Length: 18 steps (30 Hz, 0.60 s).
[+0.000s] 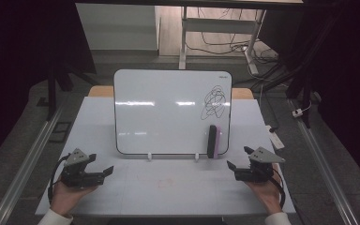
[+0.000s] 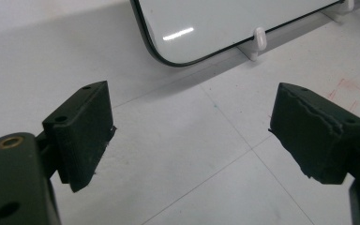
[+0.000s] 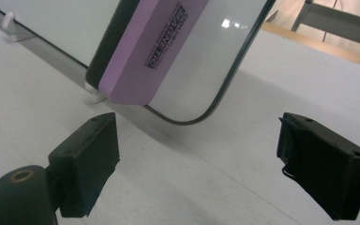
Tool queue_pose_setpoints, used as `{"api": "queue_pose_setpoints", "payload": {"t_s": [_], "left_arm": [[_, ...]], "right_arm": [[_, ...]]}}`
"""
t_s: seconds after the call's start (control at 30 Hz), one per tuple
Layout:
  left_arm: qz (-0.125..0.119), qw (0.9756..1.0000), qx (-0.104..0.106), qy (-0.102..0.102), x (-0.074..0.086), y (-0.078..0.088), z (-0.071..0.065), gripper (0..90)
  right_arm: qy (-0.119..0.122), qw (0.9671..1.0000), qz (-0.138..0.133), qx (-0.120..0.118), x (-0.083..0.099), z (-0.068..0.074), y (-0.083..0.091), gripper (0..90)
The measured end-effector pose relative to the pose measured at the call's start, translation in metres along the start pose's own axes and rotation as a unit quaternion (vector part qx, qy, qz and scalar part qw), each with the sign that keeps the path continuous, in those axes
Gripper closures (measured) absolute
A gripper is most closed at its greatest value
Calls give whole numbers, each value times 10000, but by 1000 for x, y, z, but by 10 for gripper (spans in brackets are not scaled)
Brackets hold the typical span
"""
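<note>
Your table was a broad white surface with faint seams and a pale reddish smudge near its middle. On it a whiteboard stood propped upright on small white clips, facing you, with a black scribble in its upper right part. The eraser, pink-backed with a dark felt side, clung on end to the board's lower right corner, just above the bottom edge.

You held the left gripper low over the table near the front left, well apart from the board, jaws wide with nothing between them. Your right gripper sat at the front right, near the eraser but not touching it, jaws equally wide and empty.
</note>
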<state>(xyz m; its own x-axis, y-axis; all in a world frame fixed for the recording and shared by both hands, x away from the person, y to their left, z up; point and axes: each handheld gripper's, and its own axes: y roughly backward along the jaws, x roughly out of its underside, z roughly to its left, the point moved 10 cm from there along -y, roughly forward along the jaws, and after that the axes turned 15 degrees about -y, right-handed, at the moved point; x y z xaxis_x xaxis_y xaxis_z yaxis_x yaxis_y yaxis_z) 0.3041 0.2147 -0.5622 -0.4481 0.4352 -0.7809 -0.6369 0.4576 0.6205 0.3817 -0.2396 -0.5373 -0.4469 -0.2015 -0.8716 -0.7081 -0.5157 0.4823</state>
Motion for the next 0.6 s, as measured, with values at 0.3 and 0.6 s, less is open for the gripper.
{"api": "queue_pose_setpoints", "payload": {"t_s": [0.3, 0.6], "left_arm": [[42, 9999, 144, -44, 0, -4, -7, 146], [46, 9997, 253, 8, 0, -4, -8, 144]], "right_arm": [[-35, 9999, -99, -36, -2, 1, 4, 153], [-35, 10000, -84, 9, 0, 0, 3, 164]]}}
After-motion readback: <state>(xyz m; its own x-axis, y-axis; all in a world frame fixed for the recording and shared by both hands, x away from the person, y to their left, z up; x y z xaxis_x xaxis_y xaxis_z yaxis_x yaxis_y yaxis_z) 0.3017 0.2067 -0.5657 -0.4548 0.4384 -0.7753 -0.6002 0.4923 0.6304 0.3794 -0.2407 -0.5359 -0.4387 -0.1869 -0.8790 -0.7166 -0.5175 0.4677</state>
